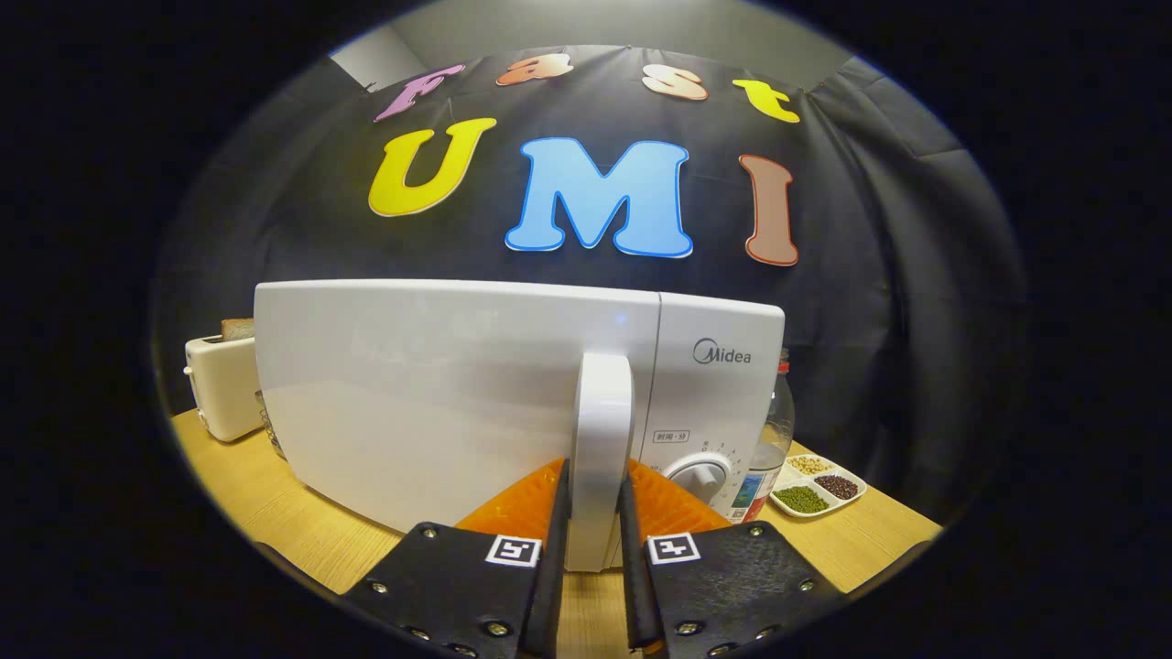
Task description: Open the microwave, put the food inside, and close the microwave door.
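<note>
At lower centre the gripper (595, 517) has its 2 fingers clamped on the microwave (439, 394) door handle (602, 430) — stiff, smooth, likely slippery plastic, best held mid-bar.

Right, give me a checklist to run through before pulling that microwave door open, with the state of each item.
1. Fingers of the gripper on either side of the door handle: ok, the handle stands between them.
2. Both fingers pressing firmly on the handle: cannot tell, they sit close against it.
3. Microwave door shut at the start: ok, it looks flush with the control panel.
4. Swing path on the table: ok on the visible side, though the toaster stands near the far end.
5. Bottle and tray of beans beside the panel: ok, away from the door.
</note>
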`<act>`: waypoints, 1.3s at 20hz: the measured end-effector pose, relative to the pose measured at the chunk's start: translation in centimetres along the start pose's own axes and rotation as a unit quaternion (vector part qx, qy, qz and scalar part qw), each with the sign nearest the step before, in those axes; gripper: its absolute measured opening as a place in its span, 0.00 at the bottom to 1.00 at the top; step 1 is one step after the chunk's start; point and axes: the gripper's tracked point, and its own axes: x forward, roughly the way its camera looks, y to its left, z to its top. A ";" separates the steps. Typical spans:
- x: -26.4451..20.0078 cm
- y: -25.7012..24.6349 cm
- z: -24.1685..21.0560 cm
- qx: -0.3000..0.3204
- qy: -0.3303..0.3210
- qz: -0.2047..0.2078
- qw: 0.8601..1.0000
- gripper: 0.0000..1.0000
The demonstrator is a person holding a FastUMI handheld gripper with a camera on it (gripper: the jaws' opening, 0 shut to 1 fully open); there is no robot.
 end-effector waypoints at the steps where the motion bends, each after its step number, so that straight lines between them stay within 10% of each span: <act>1: 0.2 -0.1 -0.1 0.016 0.006 0.009 1.000 0.28; 6: 0.1 0.1 -0.3 0.029 0.014 0.010 0.999 0.07; 16: 0.0 0.3 -0.7 0.045 0.031 0.018 0.998 0.08; 26: -10.2 4.2 -1.4 0.021 0.047 0.078 0.996 0.07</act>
